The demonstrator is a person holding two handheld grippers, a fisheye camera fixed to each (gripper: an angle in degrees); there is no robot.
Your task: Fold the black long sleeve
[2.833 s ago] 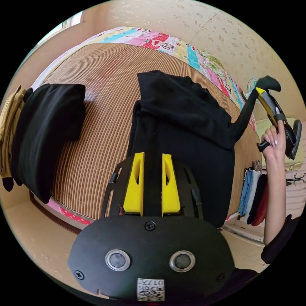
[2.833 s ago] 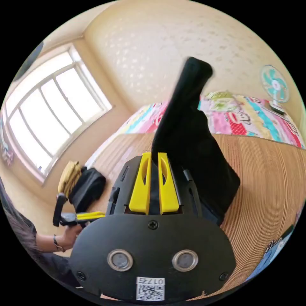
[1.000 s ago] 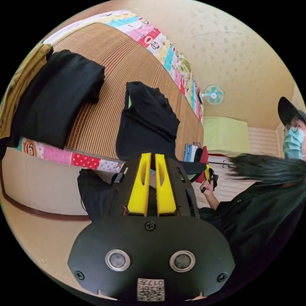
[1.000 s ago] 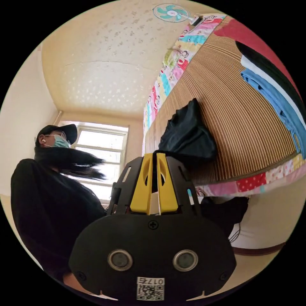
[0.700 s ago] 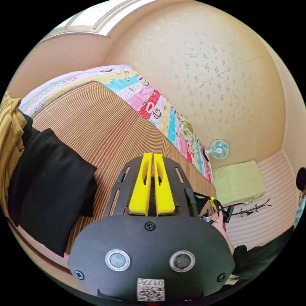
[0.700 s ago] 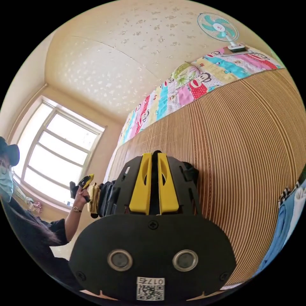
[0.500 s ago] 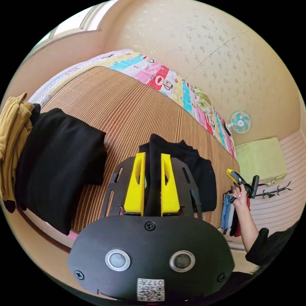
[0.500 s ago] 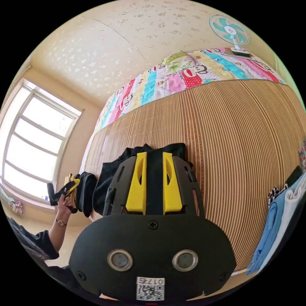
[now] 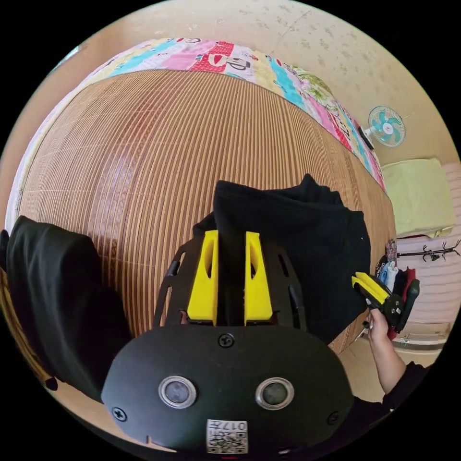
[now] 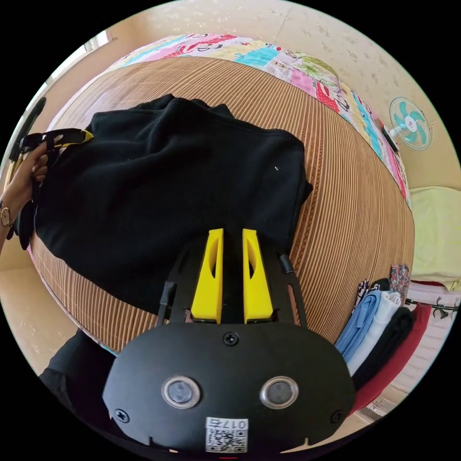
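Beige speckled wall [image 9: 336, 43] behind, and a bed [image 9: 144, 144] topped with a brown ribbed bamboo mat, a bright patchwork sheet [image 9: 211, 50] peeking out along its far edge. Small teal fan [image 9: 386, 126] sitting past the bed's far corner, also visible in the right gripper view [image 10: 410, 123].

Black long sleeve [image 10: 158, 187] lying bunched on the mat close to the bed's near edge — spread wide in the right gripper view, more of a rumpled heap in the left gripper view [image 9: 307, 230].

Left claw [image 9: 230, 240] set over the near side of the garment, black cloth running up between the two yellow jaws, jaws a bit apart; looks clamped on a fold of the fabric. Same claw showing in the right gripper view [image 10: 72, 137] at the garment's side edge, held in a hand [image 10: 21, 180].

Right claw [image 10: 233, 240] parked at the garment's near edge, dark fabric filling the slot between its jaws. Can't tell for sure if both jaws actually press on it. In the left gripper view, that claw [image 9: 367, 283] pointing at the garment's edge, gripped by the other hand [image 9: 379, 329].

Another folded black garment [image 9: 53, 297] resting at the bed's near edge, well apart. Stack of folded clothes [image 10: 379, 331] — blue, white, black, red — by the bed's near corner.
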